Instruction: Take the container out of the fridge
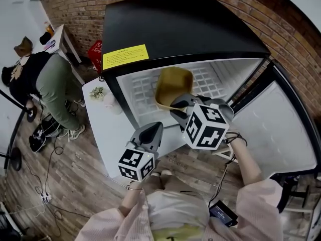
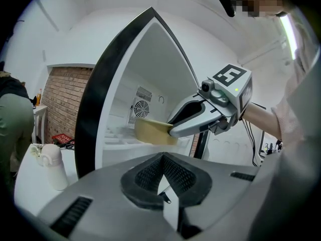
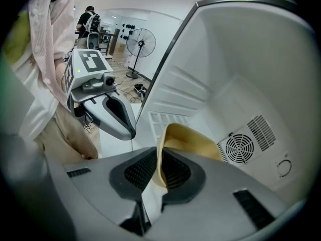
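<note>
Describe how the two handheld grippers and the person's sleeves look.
The left gripper and right gripper both have smooth grey shells that taper to a rounded claw, lined inside with black ribbed pads. Each carries a white cube printed with black square markers. A thin black cable hangs by the right wrist. The sleeves are pale pink.

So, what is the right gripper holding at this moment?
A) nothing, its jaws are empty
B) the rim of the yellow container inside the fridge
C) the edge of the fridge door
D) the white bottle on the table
B: in the right gripper view, the pads of the right gripper press on the thin wall of the yellow container, which sits inside the open fridge.
</note>
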